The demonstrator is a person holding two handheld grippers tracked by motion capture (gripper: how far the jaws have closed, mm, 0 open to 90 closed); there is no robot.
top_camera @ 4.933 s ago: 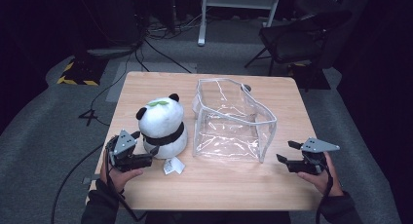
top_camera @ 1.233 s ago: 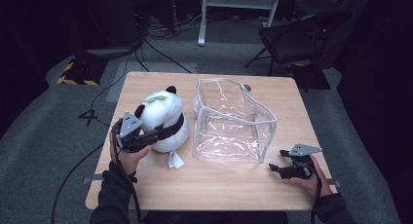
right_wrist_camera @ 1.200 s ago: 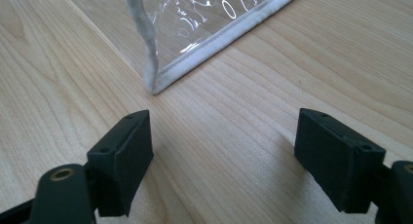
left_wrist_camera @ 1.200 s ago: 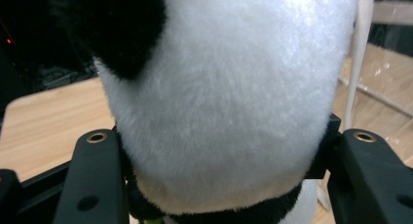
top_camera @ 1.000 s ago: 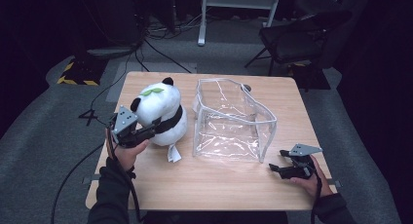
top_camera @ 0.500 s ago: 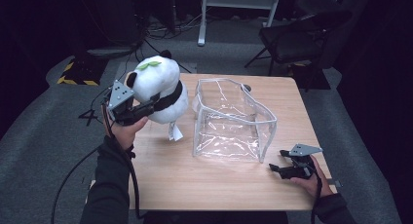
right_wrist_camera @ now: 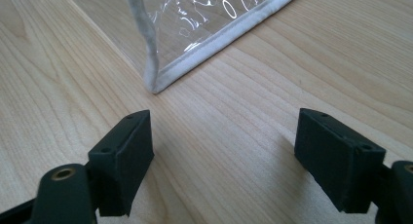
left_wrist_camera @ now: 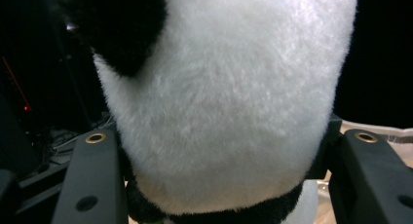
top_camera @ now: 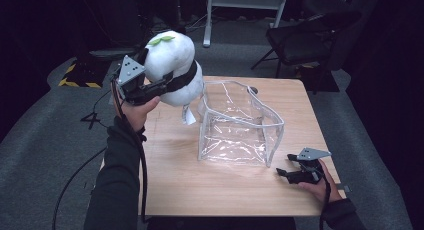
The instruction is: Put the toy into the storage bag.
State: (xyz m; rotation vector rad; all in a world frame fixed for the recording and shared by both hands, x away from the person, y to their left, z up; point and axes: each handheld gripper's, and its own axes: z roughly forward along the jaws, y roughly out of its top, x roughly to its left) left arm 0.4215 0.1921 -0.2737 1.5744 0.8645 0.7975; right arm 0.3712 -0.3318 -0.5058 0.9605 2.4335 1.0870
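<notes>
The left tool [top_camera: 162, 87] clamps the plush panda [top_camera: 172, 67] around its black middle band and holds it clear above the surface [top_camera: 210, 190], at 10 o'clock from the clear bag [top_camera: 240, 122], a lift that looks meant to carry the toy over the bag's open top. The right tool [top_camera: 290, 175] rests near the bag's 4 o'clock corner with jaws wide and nothing between them, seemingly ready to steady it. The panda is soft and rounded; the bag is thin, glossy plastic with pale piped edges.
</notes>
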